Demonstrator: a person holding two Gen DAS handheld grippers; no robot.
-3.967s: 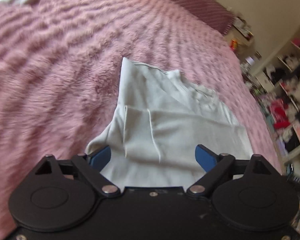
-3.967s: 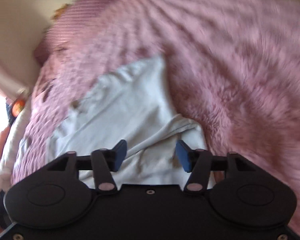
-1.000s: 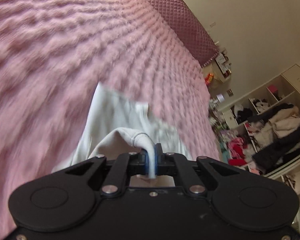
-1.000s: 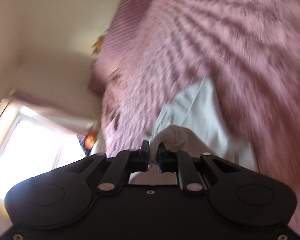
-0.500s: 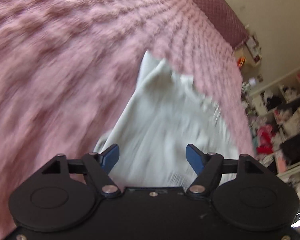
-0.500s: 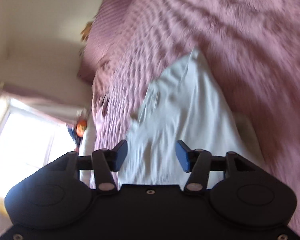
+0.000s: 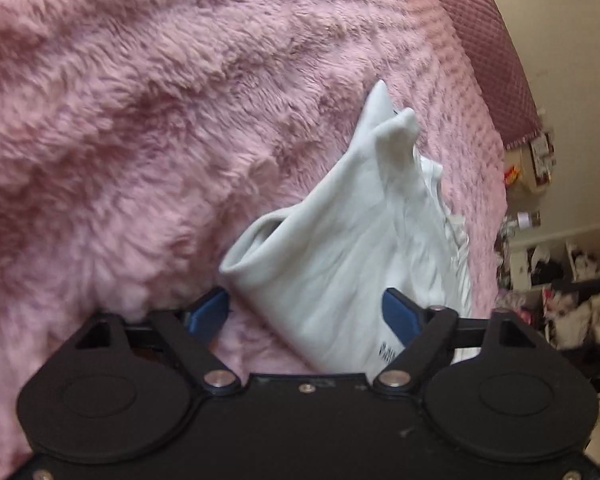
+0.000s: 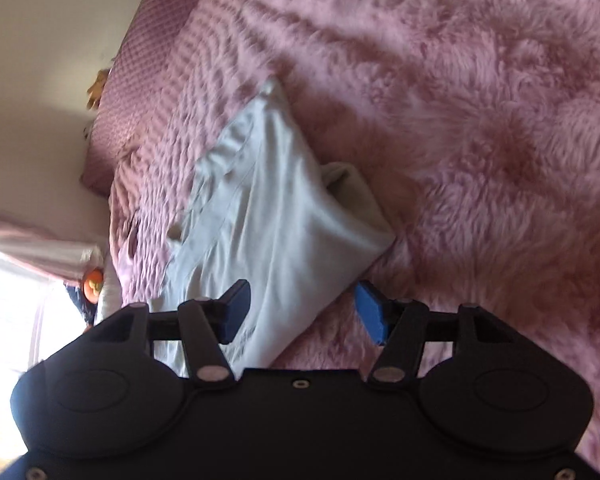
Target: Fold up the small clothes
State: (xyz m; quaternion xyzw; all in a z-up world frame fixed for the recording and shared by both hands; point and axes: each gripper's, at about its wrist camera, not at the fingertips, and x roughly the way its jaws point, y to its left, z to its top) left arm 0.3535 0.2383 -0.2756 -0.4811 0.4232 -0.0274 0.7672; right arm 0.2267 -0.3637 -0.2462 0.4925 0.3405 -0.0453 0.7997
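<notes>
A small white garment (image 7: 340, 248) lies folded over on the fluffy pink blanket (image 7: 120, 120). In the left wrist view its rolled fold edge sits near my left gripper (image 7: 306, 314), whose jaws are opening wide; the cloth lies between the blue pads (image 7: 208, 312) without being pressed. In the right wrist view the same garment (image 8: 276, 232) stretches away from my right gripper (image 8: 302, 310), which is open, with a corner of cloth lying loose between its pads (image 8: 236, 308).
A quilted pink headboard (image 7: 496, 48) rises at the far end of the bed. Cluttered white shelves (image 7: 560, 264) stand to the right in the left wrist view. A bright window (image 8: 8, 308) shows at the left in the right wrist view.
A second ago both grippers were shut on the garment's edge, held up. Both have since opened, let the cloth drop folded onto the blanket, and moved lower toward it.
</notes>
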